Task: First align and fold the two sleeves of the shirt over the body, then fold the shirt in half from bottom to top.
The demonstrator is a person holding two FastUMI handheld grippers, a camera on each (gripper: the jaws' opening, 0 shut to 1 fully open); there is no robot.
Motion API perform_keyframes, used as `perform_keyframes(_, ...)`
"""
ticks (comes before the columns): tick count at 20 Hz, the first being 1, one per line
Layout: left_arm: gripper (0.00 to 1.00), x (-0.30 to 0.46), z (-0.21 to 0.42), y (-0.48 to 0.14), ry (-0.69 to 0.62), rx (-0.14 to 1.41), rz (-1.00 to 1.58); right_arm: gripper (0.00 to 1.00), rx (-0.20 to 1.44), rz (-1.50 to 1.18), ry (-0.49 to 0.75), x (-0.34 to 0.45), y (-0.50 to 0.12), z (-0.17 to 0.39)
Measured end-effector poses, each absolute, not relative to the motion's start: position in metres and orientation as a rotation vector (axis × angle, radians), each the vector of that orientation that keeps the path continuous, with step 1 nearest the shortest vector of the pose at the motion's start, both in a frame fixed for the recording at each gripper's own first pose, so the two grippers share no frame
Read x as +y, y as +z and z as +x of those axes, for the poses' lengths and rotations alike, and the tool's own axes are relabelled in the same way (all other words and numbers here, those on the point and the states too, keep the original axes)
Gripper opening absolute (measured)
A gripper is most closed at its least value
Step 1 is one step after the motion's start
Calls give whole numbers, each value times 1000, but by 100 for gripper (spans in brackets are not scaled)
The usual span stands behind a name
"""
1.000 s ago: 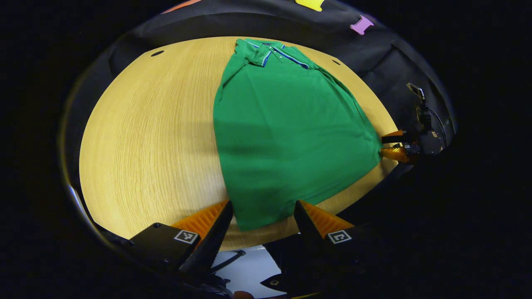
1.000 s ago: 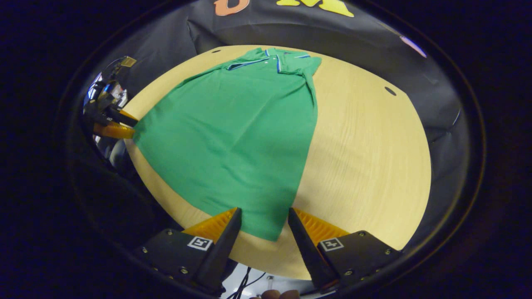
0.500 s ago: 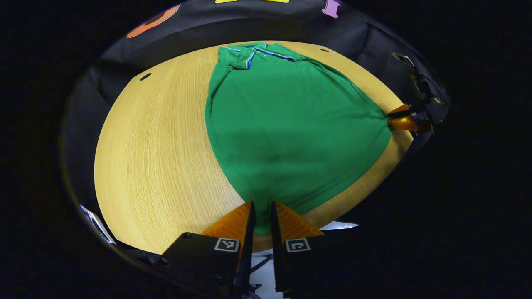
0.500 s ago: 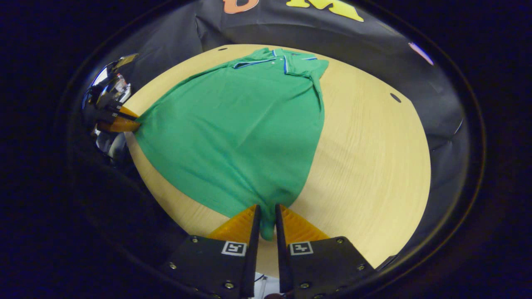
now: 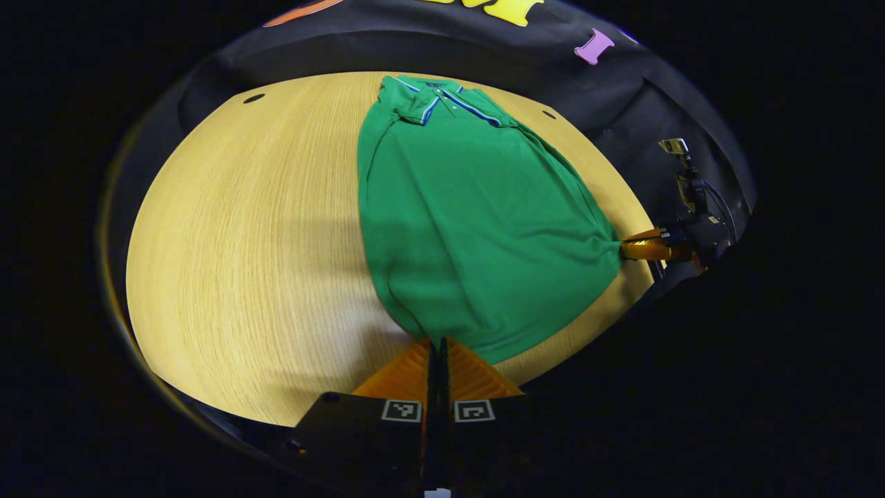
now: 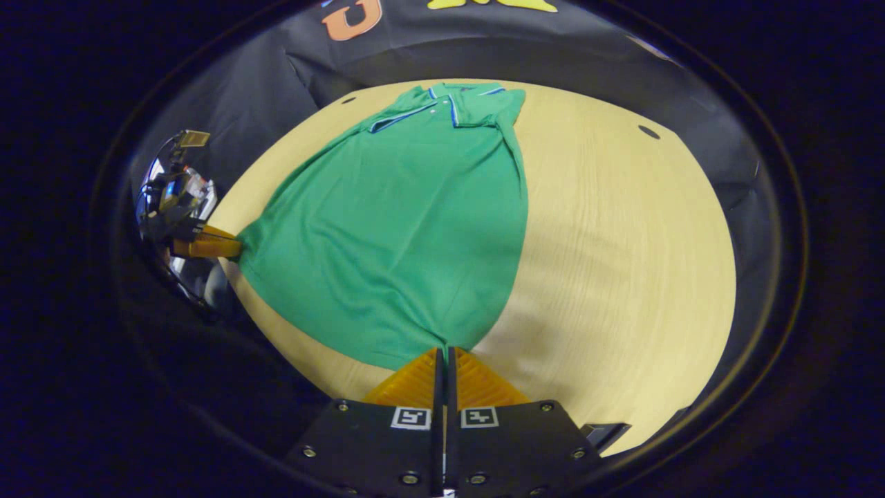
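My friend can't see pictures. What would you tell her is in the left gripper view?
The left gripper is shut on the bottom corner of a green shirt that lies on a round wooden table, collar at the far end. Off to the side, the right gripper pinches the shirt's other bottom corner.

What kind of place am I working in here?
Probably a staged recording booth, not a home: a bare wooden table with a black cloth wall close behind it, and one green shirt laid flat.

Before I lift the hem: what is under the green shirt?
The green shirt lies flat on the wooden table, which shows bare around it. Whatever is beneath, folded sleeves included, is covered by the fabric.
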State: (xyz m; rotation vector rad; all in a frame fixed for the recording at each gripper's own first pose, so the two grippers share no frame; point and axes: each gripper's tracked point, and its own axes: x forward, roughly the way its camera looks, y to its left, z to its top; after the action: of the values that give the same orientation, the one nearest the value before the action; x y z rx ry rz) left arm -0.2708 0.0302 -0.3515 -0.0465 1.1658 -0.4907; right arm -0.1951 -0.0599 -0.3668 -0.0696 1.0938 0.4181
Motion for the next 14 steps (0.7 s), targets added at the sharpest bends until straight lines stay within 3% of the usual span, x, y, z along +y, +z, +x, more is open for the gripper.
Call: perform_keyframes(14, 3, 12, -210, -284, -565, 1001, -53, 1, 985, -36, 466, -48, -304, -157)
